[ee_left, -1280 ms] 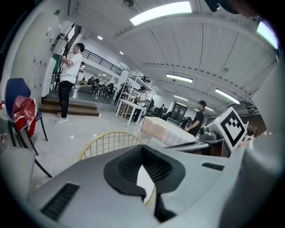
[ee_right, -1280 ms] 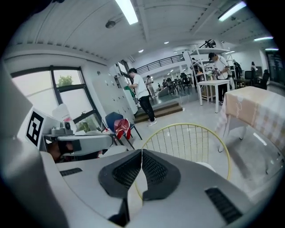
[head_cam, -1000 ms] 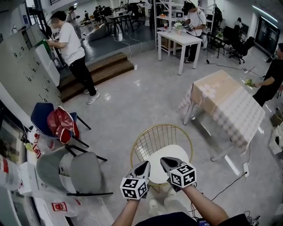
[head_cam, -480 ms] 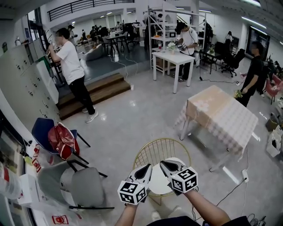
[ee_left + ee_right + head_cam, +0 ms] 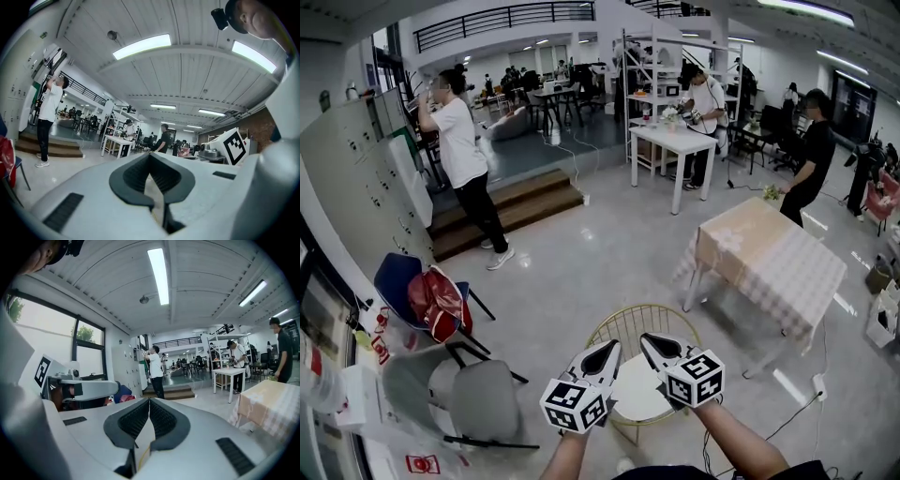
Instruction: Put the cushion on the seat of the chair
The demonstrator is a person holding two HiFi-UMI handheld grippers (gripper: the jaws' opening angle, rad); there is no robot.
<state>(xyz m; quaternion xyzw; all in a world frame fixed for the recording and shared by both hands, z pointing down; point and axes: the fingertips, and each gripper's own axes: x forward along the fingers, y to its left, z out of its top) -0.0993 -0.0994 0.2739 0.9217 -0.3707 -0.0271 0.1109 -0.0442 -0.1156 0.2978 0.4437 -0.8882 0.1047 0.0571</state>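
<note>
Now both my grippers are higher than a second ago. They have come up away from the gold wire chair (image 5: 625,322), which looks smaller and lower under me in the head view. The white round cushion (image 5: 636,389) lies flat on the seat of this chair, inside the curve of the backrest, and neither gripper touches it. From this I judge that the placing is done and I am only going away from it. My left gripper (image 5: 606,349) has its jaws pressed together: the dark pads (image 5: 135,176) meet at the tip and I see nothing held between them. My right gripper (image 5: 651,341) is the same, closed on nothing. Both point about level, out above the cushion toward the room, side by side, near each other but apart.
</note>
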